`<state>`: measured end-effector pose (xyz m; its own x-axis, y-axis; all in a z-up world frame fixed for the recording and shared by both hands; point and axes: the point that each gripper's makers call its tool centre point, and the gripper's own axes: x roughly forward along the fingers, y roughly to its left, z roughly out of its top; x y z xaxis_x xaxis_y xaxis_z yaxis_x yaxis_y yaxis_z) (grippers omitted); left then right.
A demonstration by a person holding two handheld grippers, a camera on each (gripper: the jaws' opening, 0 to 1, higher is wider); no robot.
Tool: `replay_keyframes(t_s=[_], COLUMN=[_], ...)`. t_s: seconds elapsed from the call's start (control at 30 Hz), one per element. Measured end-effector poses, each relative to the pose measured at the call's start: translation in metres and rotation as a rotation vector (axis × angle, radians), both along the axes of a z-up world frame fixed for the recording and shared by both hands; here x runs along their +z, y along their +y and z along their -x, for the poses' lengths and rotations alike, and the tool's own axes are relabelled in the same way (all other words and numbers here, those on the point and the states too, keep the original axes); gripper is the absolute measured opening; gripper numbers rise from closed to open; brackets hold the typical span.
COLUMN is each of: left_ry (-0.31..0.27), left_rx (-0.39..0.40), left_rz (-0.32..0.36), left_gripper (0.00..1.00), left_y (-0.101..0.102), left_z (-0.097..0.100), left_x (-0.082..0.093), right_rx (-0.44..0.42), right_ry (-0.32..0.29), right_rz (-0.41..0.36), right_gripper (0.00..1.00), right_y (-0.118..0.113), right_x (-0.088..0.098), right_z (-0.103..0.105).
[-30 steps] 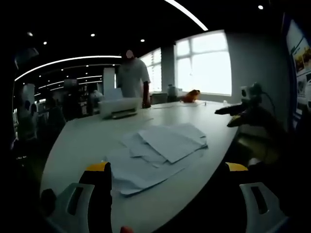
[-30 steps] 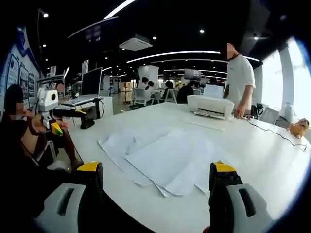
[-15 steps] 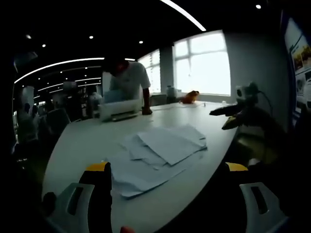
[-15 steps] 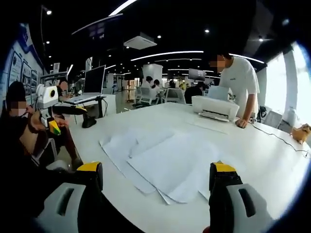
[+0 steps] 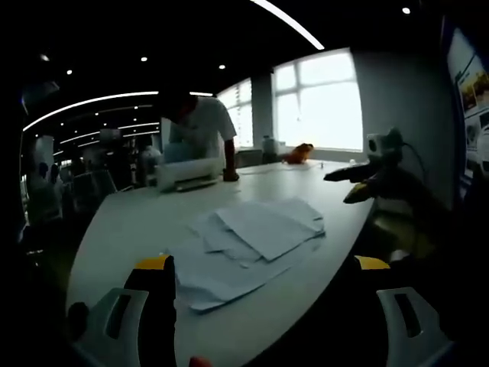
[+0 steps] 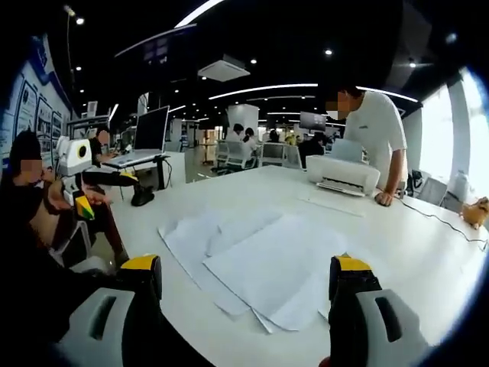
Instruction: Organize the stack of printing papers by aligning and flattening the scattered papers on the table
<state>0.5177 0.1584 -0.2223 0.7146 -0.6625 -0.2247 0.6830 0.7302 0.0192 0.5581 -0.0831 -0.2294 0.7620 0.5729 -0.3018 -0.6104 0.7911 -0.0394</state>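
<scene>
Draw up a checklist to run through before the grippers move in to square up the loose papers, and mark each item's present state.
1. Left gripper open, nothing held: ok.
2. Right gripper open, nothing held: ok.
3. Papers aligned in one stack: not ok, fanned and overlapping.
4. Papers fully on the table: cannot tell; in the left gripper view they lie near its edge.
5. Printer and person apart from the papers: ok.

papers (image 6: pixel 260 260): I see plain white sheets, no print showing
tabletop (image 6: pixel 412 237): white
my right tongs (image 6: pixel 244 279): yellow tips on black, grey bodies
my left tongs (image 5: pixel 263 267): same yellow, black, grey
printer (image 6: pixel 341 174): white
person's shirt (image 6: pixel 378 122): white
</scene>
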Motion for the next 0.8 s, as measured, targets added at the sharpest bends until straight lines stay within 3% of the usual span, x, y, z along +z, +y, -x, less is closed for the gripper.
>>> replay_keyframes(t_s=[0.13,0.8], left_ry=[-0.001,0.001], left_rx=[-0.003,-0.004], left_rz=[0.001,0.004], left_gripper=[0.97,0.97], left_y=[-0.001,0.001], left_z=[0.000,0.001], left_x=[0.000,-0.001], right_rx=[-0.009,0.036], right_ry=[0.004,0.063], right_rz=[0.028,0.028], right_gripper=[0.86,0.86], right_y=[0.000,0.029], right_x=[-0.006,-0.027], right_z=[-0.007,-0.023])
